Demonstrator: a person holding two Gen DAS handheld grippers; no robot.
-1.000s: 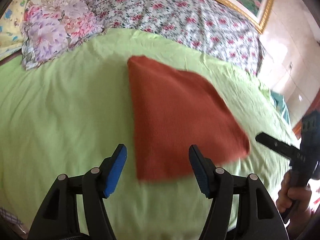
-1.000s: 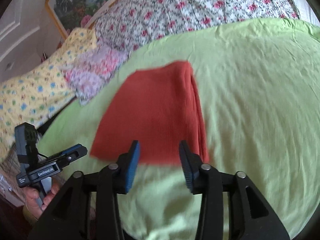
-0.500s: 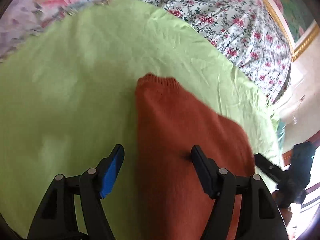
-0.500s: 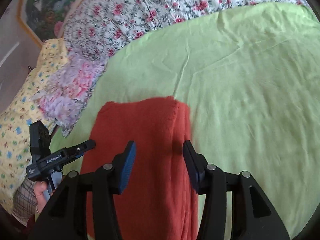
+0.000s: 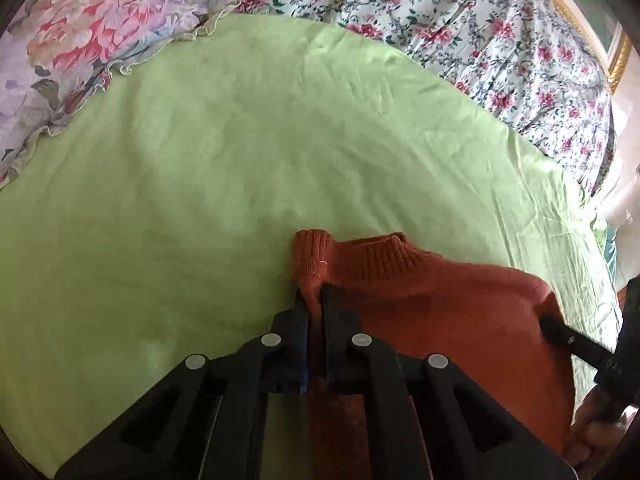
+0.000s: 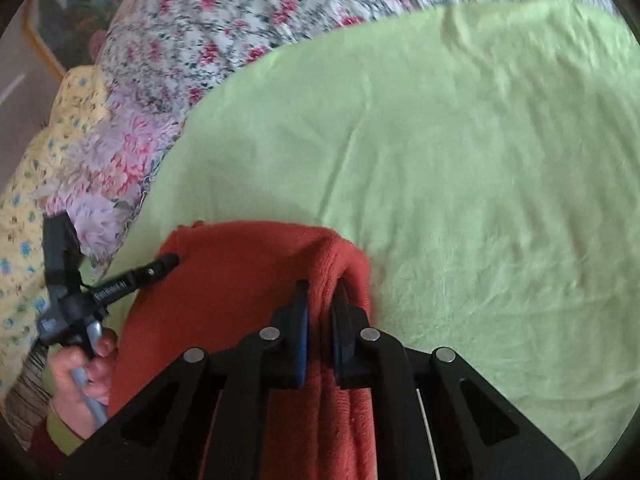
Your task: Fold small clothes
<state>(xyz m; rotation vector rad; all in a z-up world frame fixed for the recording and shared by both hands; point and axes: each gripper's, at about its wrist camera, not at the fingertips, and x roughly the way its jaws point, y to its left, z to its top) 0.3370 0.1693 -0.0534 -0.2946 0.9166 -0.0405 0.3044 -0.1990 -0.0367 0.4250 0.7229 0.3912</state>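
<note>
On the green sheet point(image 5: 224, 168) of the bed lies the sweater point(image 5: 448, 320), folded, rust-red, reaching right up under both grippers. The left gripper point(image 5: 315, 300) sits at the sweater's left edge, just behind the ribbed collar point(image 5: 380, 260); the right gripper point(image 6: 322, 292) sits at the rolled fold along its right edge. The left view alone shows the collar and a cuff point(image 5: 312, 244) beside it; the right view alone shows the person's hand point(image 6: 84, 376) around the left gripper's handle, and a yellow pillow point(image 6: 24, 208). Both views take in the floral quilt point(image 5: 460, 20). Both grippers' jaws have just been closing and are now pressed together, each pinching a ridge of the sweater's knit between its blue pads
</note>
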